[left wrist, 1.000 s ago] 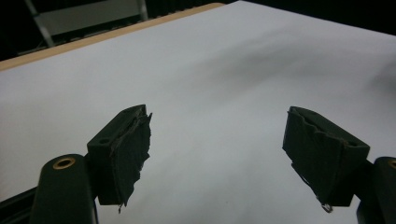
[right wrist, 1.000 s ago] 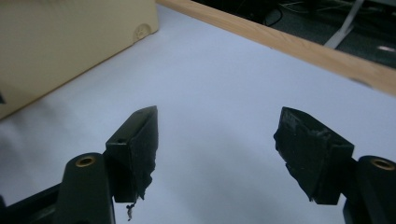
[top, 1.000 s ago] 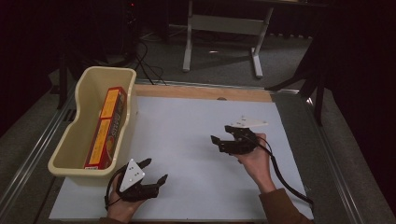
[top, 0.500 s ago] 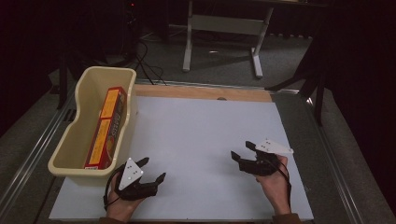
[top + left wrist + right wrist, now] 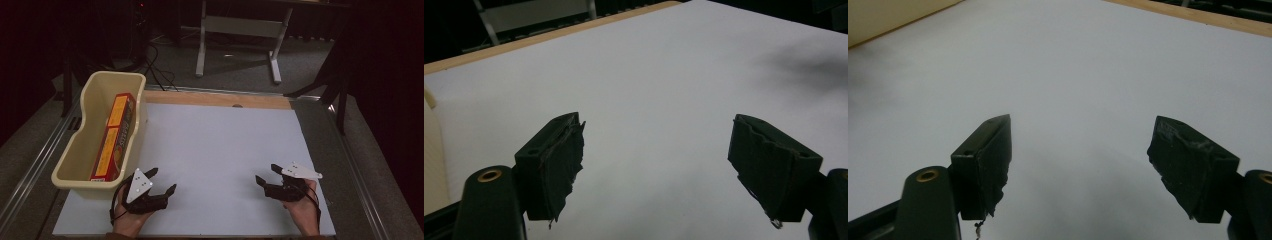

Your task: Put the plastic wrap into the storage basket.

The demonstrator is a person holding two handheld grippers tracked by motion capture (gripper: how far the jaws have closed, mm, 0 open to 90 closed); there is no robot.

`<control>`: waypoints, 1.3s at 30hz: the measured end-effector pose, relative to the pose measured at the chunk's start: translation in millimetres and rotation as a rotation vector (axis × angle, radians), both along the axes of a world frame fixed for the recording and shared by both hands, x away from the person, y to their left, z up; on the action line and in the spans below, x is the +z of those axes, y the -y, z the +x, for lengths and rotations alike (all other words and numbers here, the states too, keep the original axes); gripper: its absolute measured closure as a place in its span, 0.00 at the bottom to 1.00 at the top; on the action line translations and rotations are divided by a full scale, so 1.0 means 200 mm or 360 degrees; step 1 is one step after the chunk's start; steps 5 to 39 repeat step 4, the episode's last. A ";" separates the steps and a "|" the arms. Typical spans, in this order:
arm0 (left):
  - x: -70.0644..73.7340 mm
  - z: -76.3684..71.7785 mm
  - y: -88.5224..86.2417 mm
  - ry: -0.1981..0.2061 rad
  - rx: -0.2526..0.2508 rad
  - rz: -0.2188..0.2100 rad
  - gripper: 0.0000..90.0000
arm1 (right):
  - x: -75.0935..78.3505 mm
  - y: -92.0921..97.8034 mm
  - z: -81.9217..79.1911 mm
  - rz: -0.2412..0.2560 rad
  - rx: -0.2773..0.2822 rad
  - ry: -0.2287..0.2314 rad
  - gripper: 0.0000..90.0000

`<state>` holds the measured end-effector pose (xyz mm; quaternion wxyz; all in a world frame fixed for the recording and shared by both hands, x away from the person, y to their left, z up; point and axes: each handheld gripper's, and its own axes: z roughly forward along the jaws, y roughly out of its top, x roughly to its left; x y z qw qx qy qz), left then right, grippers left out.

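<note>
since a second ago the right gripper [image 5: 266,176] has drawn back to the mat's [image 5: 215,150] near right edge, jaws wide, empty. left gripper [image 5: 162,181] rests near left, also wide, just beside the bin [image 5: 85,145] holding the box [image 5: 114,137].

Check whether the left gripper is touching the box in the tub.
Apart. In the high view the left gripper sits open over the white sheet, outside the tub; the box lies inside it, behind the wall.
</note>
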<state>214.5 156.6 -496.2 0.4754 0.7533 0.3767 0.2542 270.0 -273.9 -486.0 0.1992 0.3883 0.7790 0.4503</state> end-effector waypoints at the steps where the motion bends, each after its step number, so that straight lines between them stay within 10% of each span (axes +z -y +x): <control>1: 0.00 0.00 0.00 0.0001 0.0004 0.0000 0.24 | 0.00 0.00 -0.01 0.0007 0.0002 -0.0001 0.27; 39: 0.00 0.00 -0.01 -0.0003 0.0014 -0.0001 0.23 | -0.01 0.02 -0.02 -0.0031 0.0019 -0.0019 0.28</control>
